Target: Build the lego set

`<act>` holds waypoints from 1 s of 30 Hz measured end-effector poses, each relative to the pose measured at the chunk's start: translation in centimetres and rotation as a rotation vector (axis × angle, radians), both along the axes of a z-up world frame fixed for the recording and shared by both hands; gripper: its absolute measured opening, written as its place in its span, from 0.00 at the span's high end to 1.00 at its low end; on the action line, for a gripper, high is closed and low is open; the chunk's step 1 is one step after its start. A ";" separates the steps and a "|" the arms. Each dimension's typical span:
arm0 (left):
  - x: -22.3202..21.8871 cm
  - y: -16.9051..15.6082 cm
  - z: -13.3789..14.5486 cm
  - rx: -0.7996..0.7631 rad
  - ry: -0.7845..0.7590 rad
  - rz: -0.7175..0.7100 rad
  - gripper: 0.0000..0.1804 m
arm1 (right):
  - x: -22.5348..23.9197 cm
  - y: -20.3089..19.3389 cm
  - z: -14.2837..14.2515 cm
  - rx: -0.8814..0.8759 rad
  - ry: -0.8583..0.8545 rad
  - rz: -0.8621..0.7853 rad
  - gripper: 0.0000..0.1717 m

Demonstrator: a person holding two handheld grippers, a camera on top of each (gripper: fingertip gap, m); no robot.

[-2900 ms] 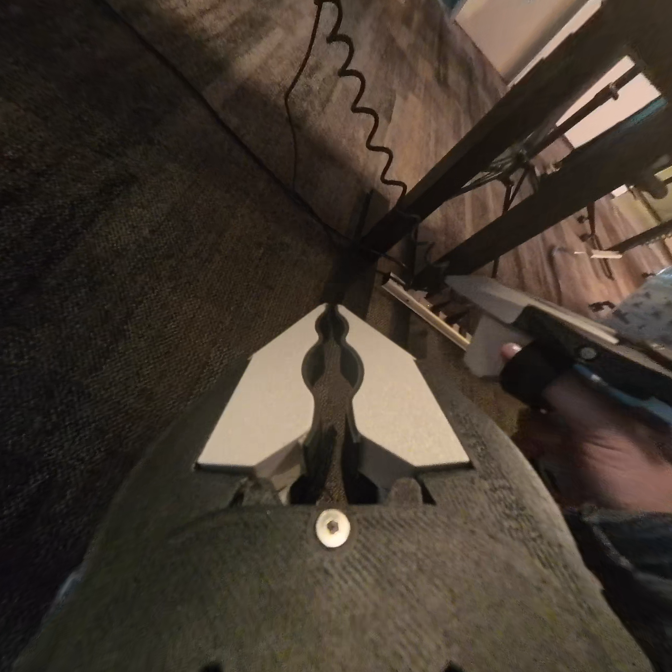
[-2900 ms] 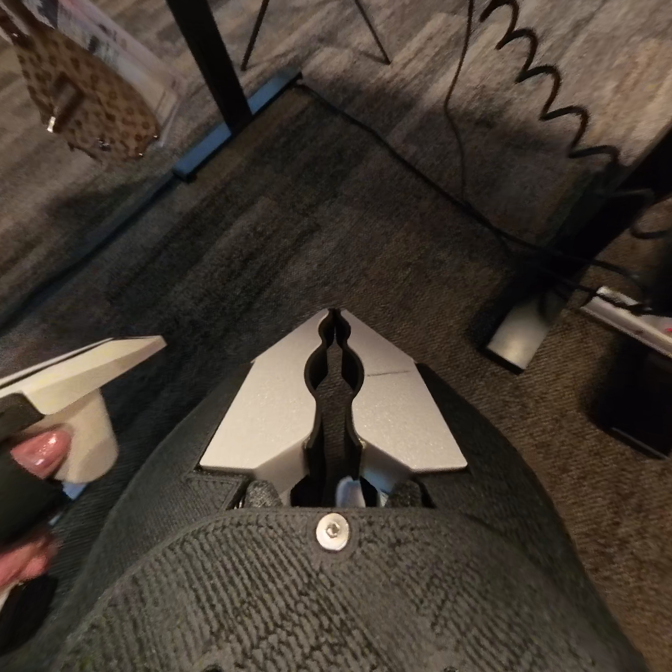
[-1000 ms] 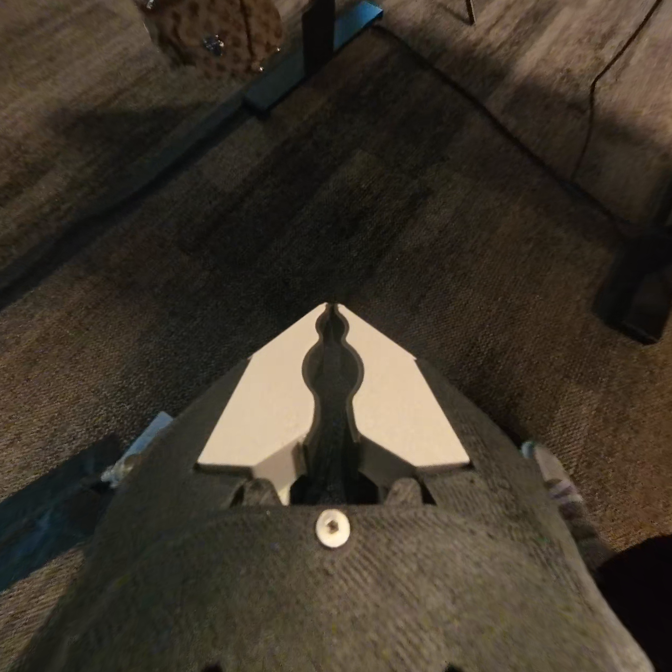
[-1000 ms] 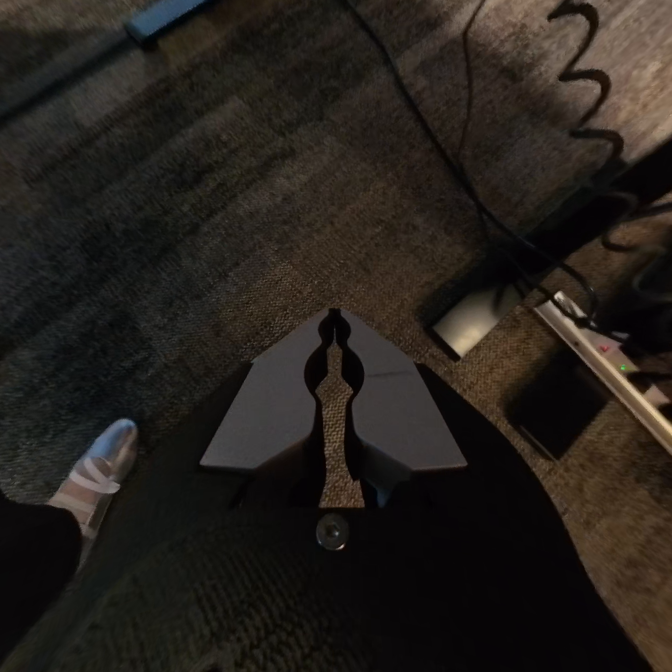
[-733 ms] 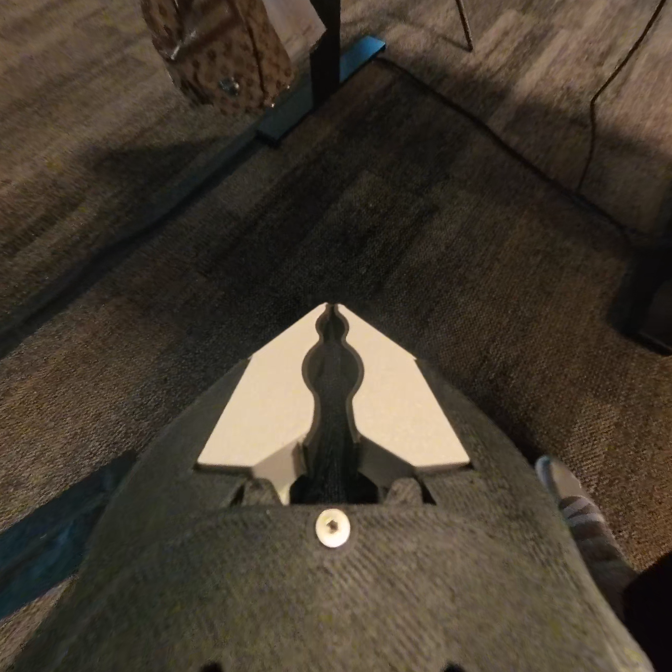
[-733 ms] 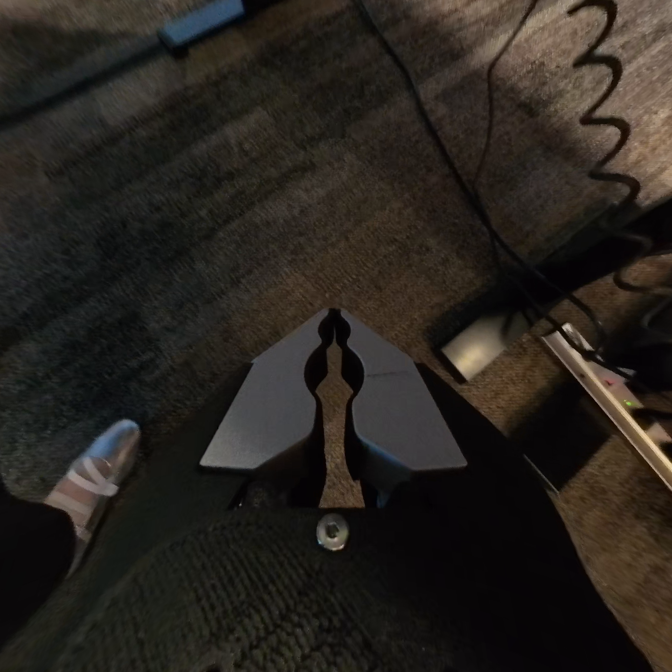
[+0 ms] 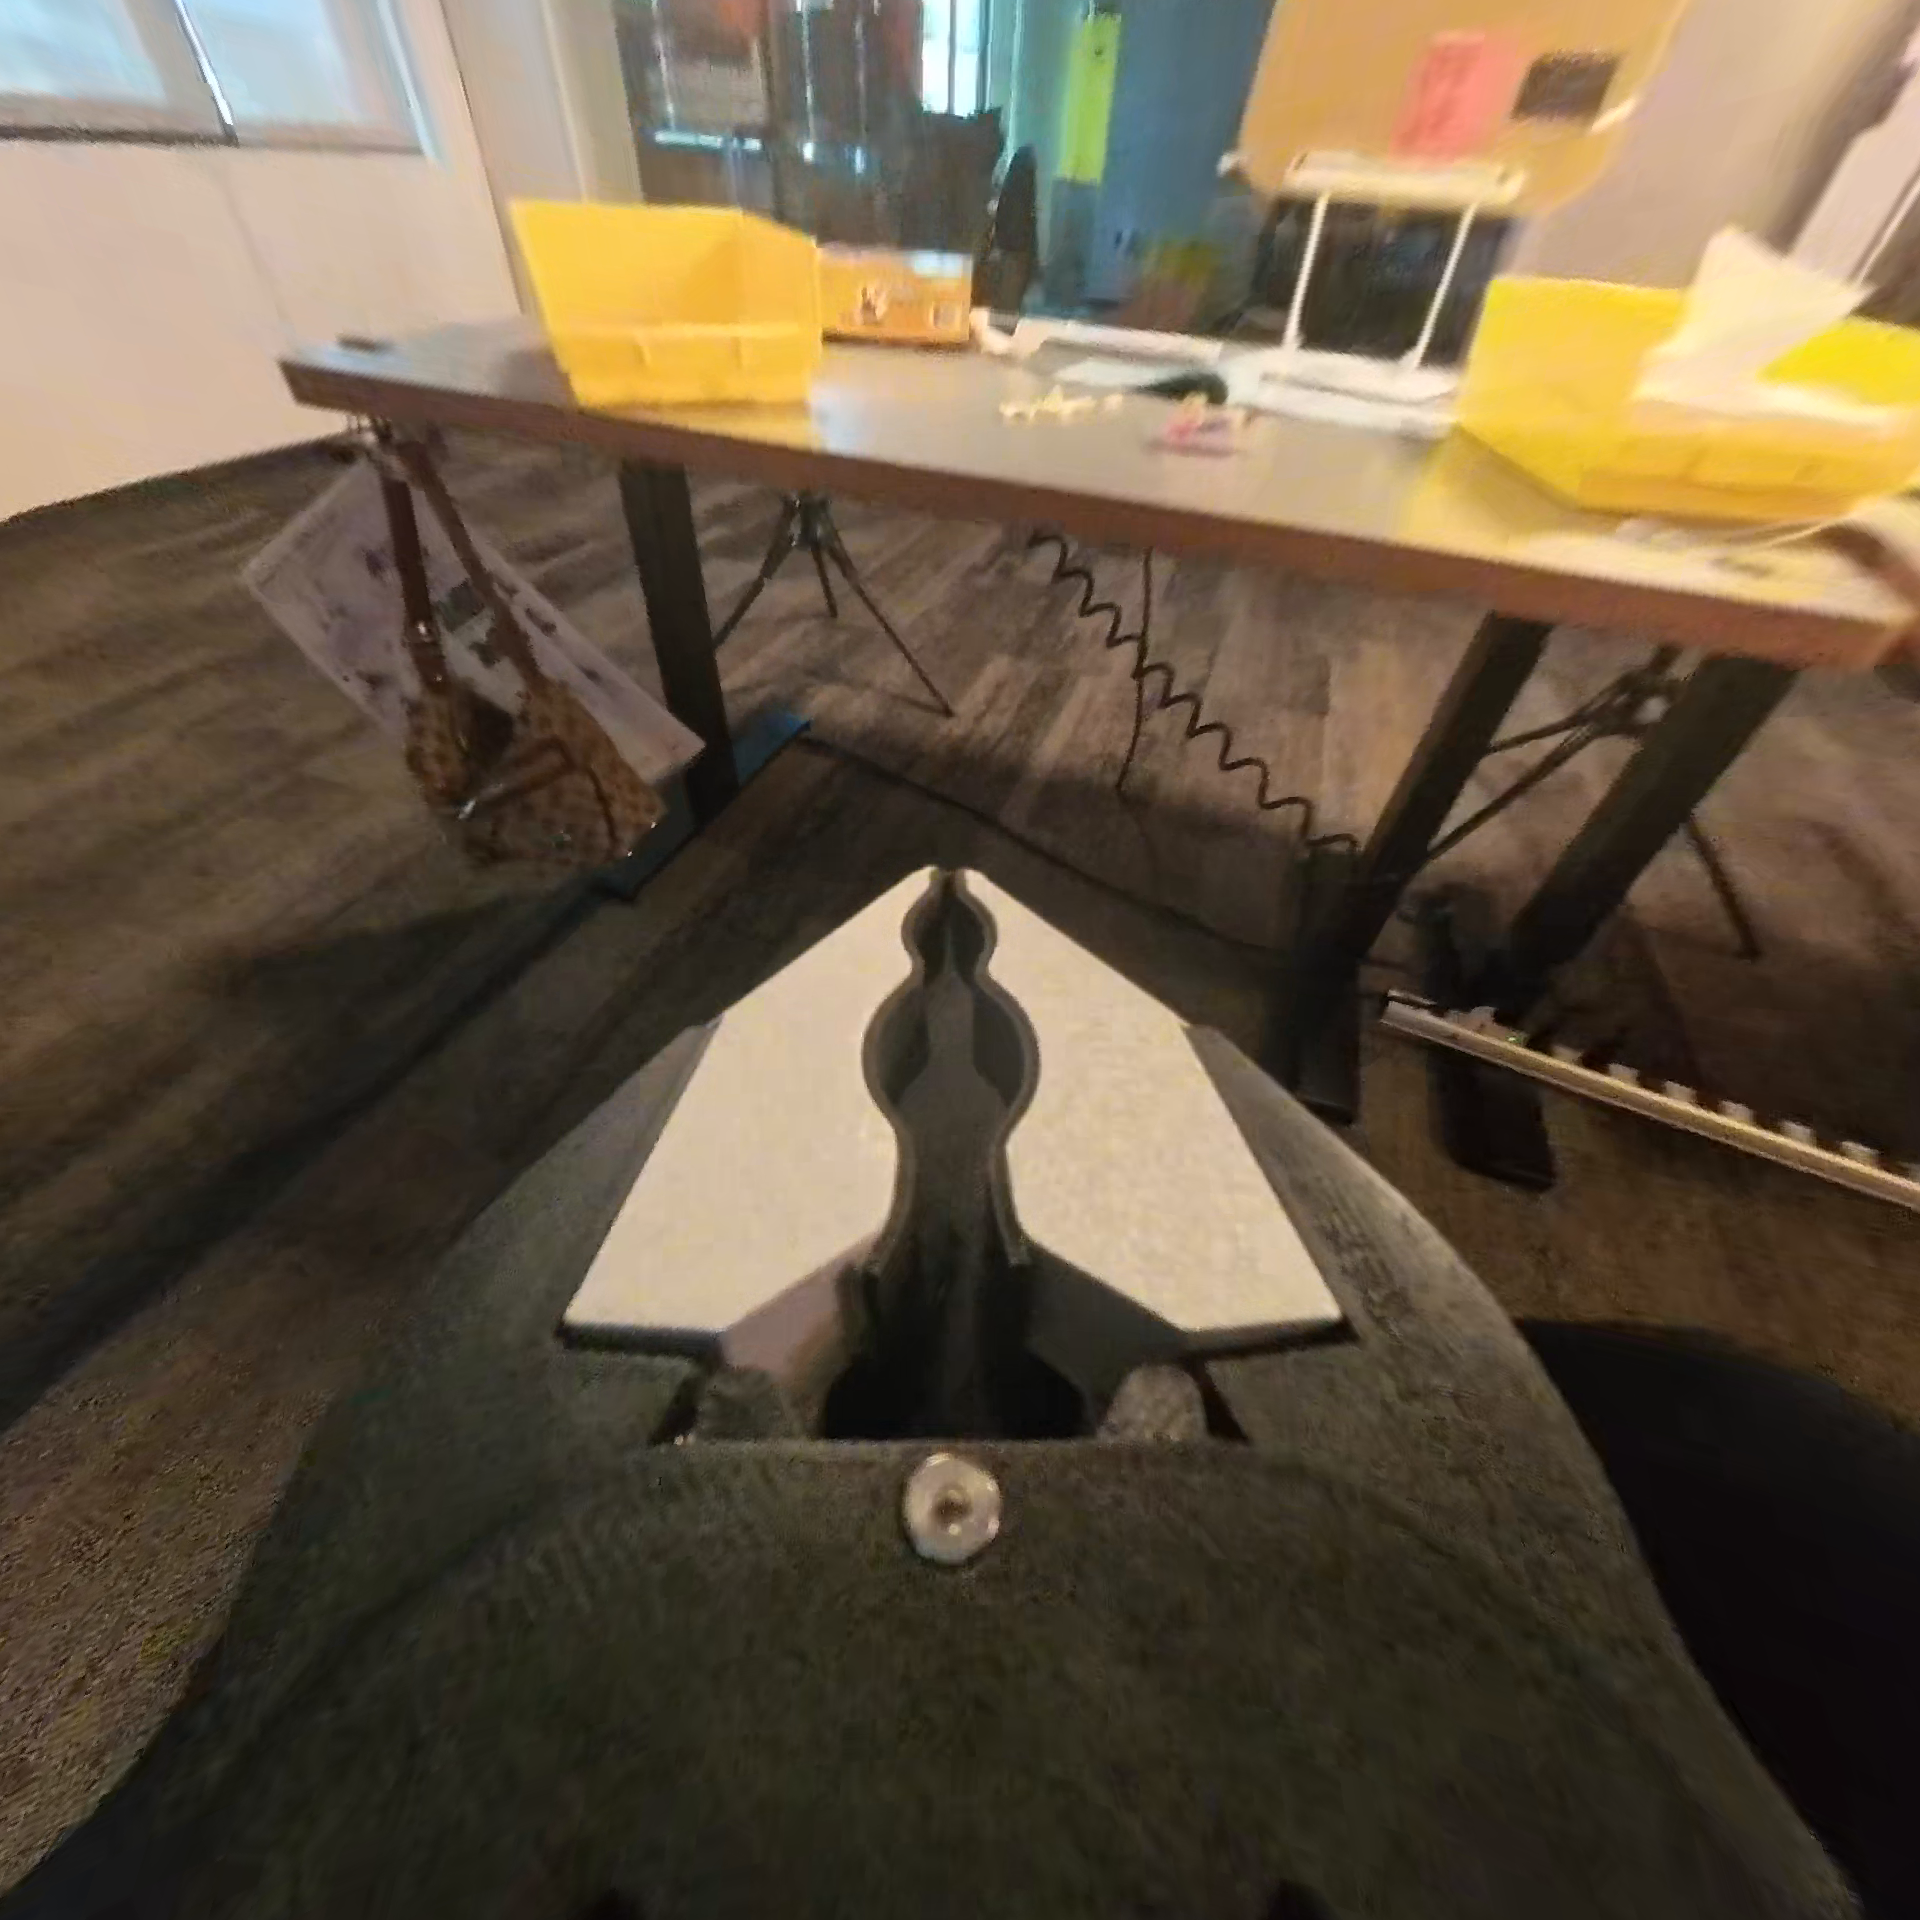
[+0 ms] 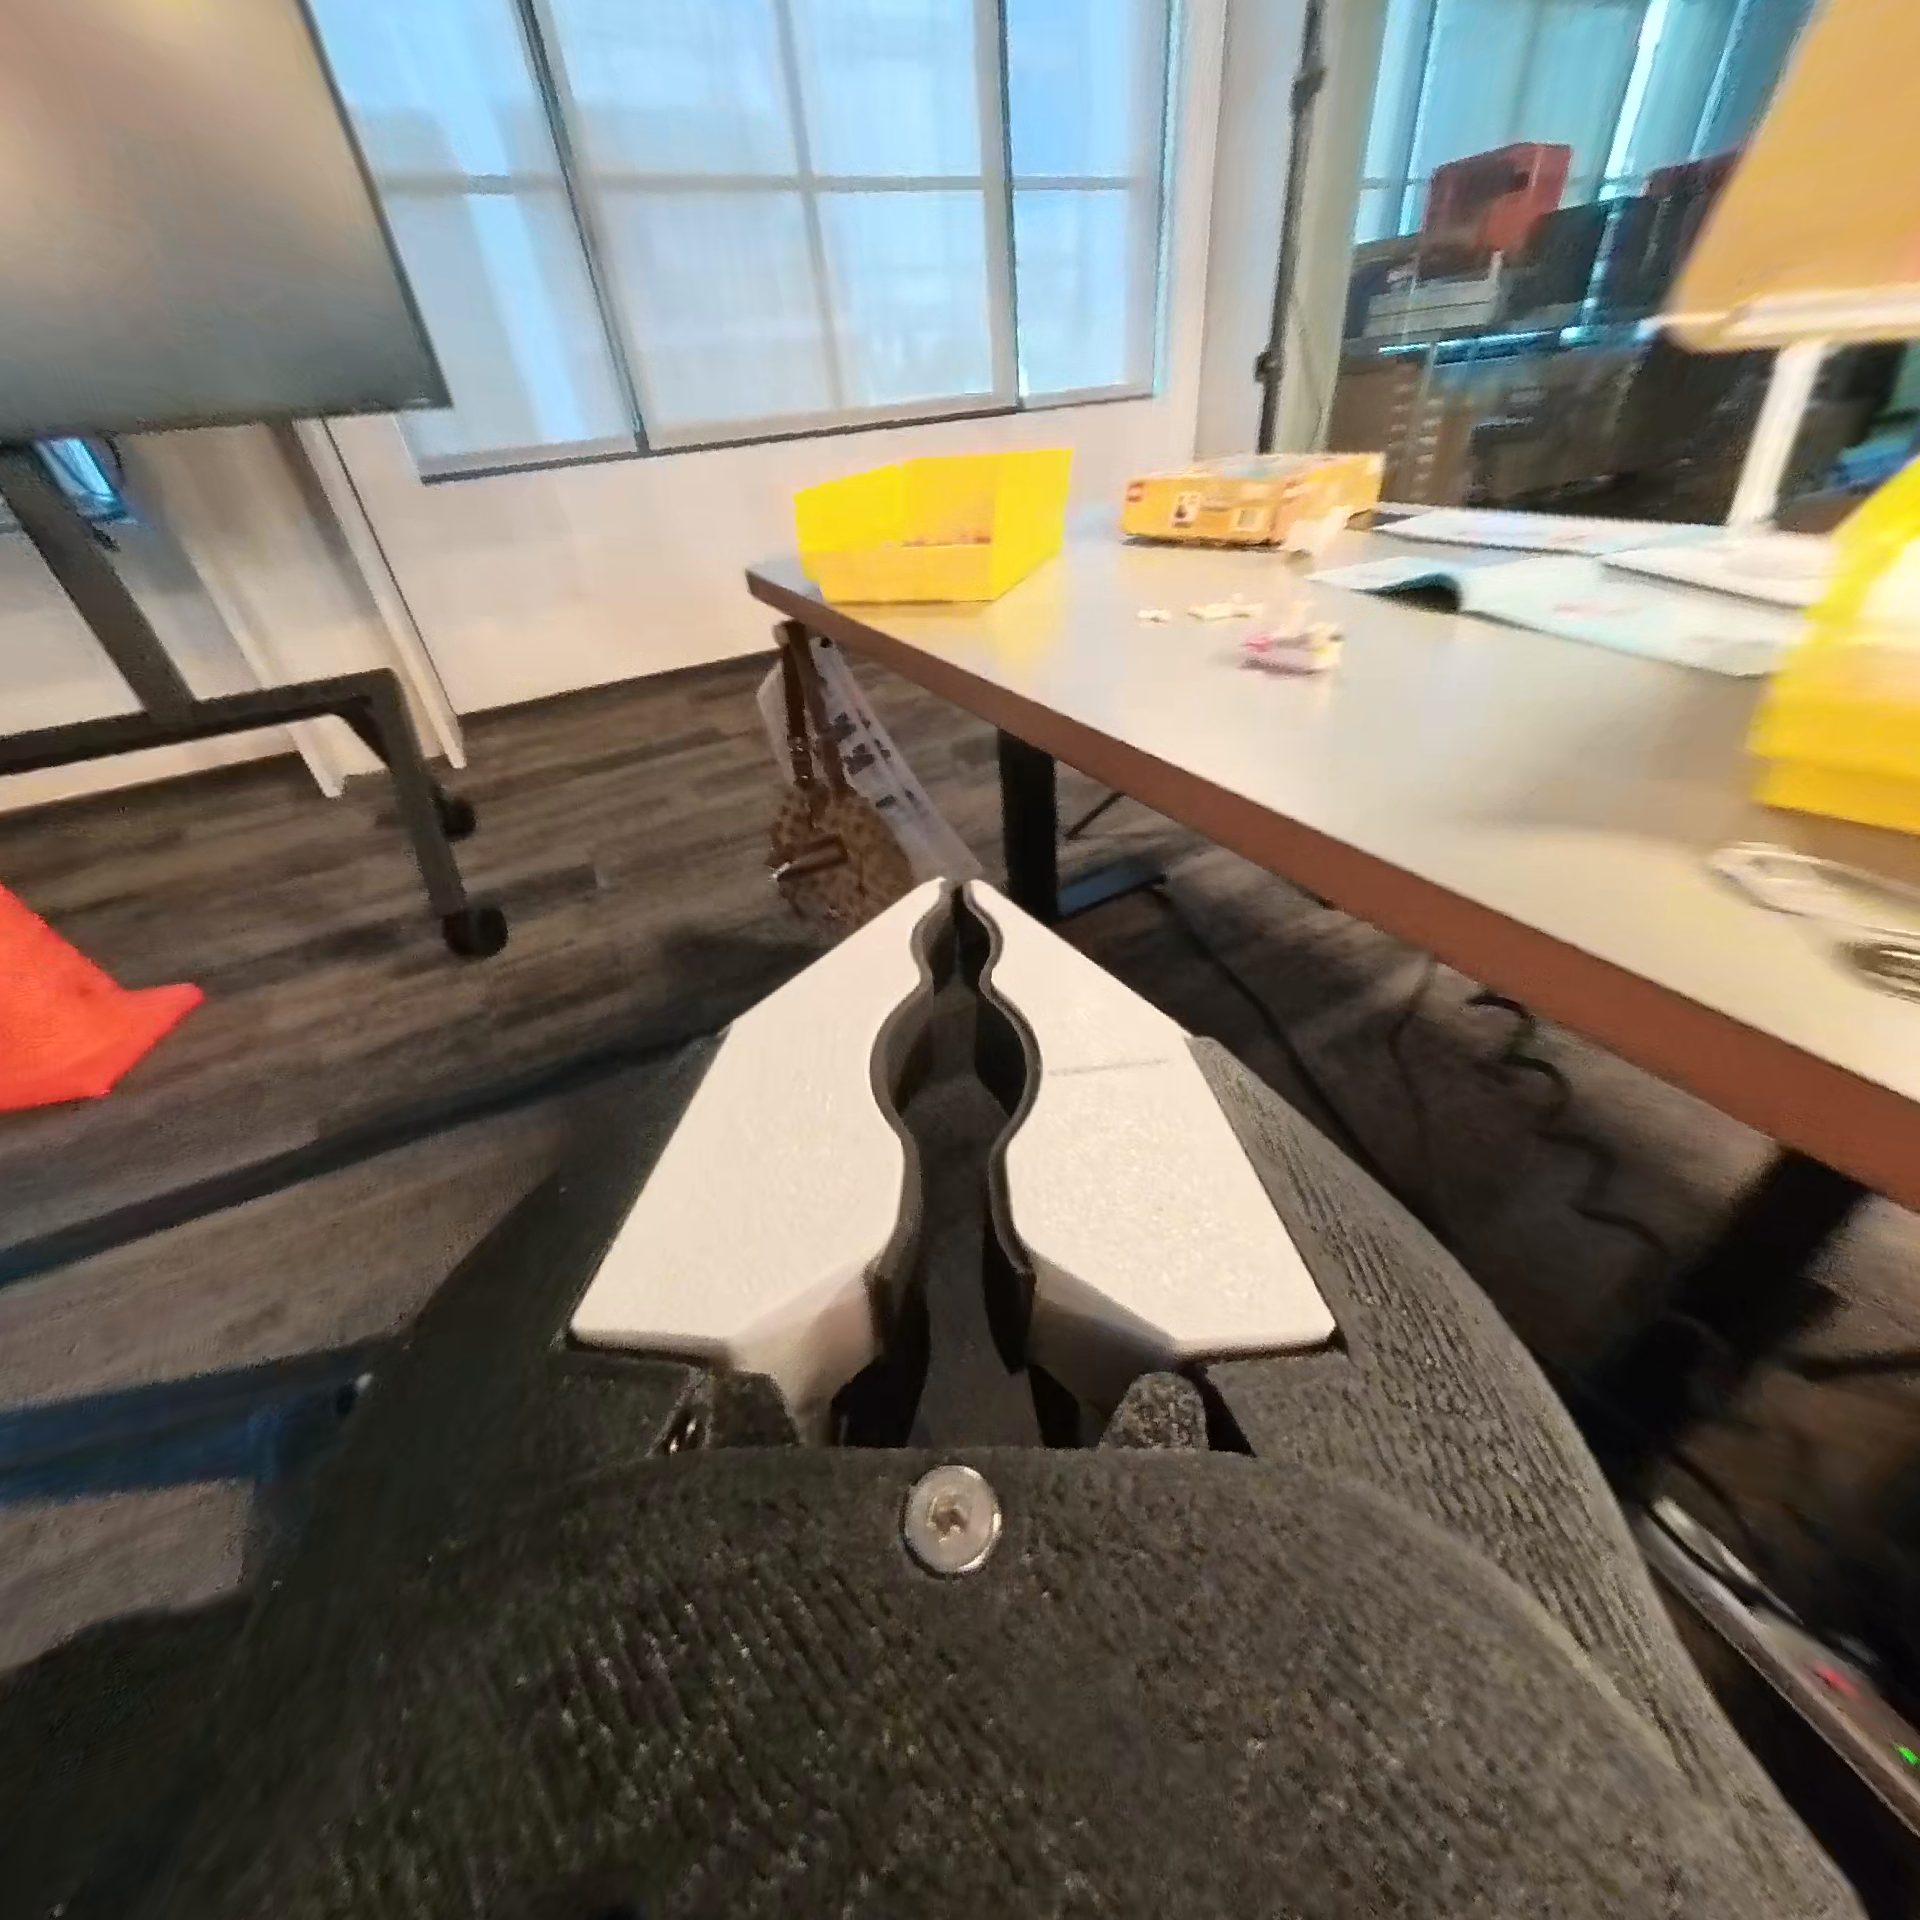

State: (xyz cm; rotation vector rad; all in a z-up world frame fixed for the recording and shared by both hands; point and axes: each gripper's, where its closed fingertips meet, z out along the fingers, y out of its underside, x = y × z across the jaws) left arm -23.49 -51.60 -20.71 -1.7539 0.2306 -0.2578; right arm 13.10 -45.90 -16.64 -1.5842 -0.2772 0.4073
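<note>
My left gripper is shut with nothing between its white fingers; it hangs over the carpet in front of a dark-topped table. My right gripper is also shut and empty, held below the table's near edge. On the table are a yellow bin at the left, also in the right wrist view, another yellow bin at the right with white paper in it, a yellow box and small loose pieces. Neither gripper touches any of them.
A brown patterned handbag hangs from the table's left corner, by a black table leg. A coiled black cable and a power strip lie under the table. An orange cone and a wheeled stand are at the left.
Both grippers have tilted up from pointing at the carpet to facing the table and room. Both stayed shut and empty throughout. The shoe seen earlier is out of view.
</note>
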 end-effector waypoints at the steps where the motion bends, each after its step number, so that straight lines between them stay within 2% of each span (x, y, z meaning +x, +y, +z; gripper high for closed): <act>1: -0.3 -1.7 1.3 0.014 -0.023 0.002 1.00 | 0.8 -1.6 0.9 0.002 0.011 -0.011 1.00; 4: -0.6 -6.1 4.2 0.068 -0.060 0.012 1.00 | 2.5 -5.9 4.1 0.055 0.086 -0.054 1.00; 7: -0.2 -9.0 6.4 0.119 -0.043 0.002 1.00 | 2.3 -8.7 7.0 0.106 0.103 -0.066 1.00; 12: 0.6 -11.4 9.7 0.149 -0.001 -0.043 1.00 | 1.2 -11.6 10.3 0.146 0.067 -0.054 1.00; 16: 0.4 -12.1 10.8 0.195 0.032 0.003 1.00 | 0.7 -11.6 10.9 0.153 0.063 -0.058 1.00; 19: 0.1 -11.1 10.2 0.226 0.018 0.048 1.00 | -0.3 -10.2 9.7 0.138 0.030 -0.054 1.00; 22: 0.1 -8.7 8.1 0.199 -0.011 0.046 1.00 | -1.3 -7.9 7.8 0.129 -0.025 -0.035 1.00; 23: 0.1 -7.6 7.3 0.180 -0.025 0.046 0.96 | -1.4 -6.8 7.2 0.123 -0.040 -0.037 0.97; 27: 0.3 -2.6 3.3 0.120 -0.087 0.034 0.89 | -1.6 -2.1 4.7 0.137 -0.043 -0.040 0.86; 30: 0.7 2.5 0.2 0.104 -0.125 0.030 0.85 | -2.5 2.1 2.1 0.151 -0.064 -0.019 0.80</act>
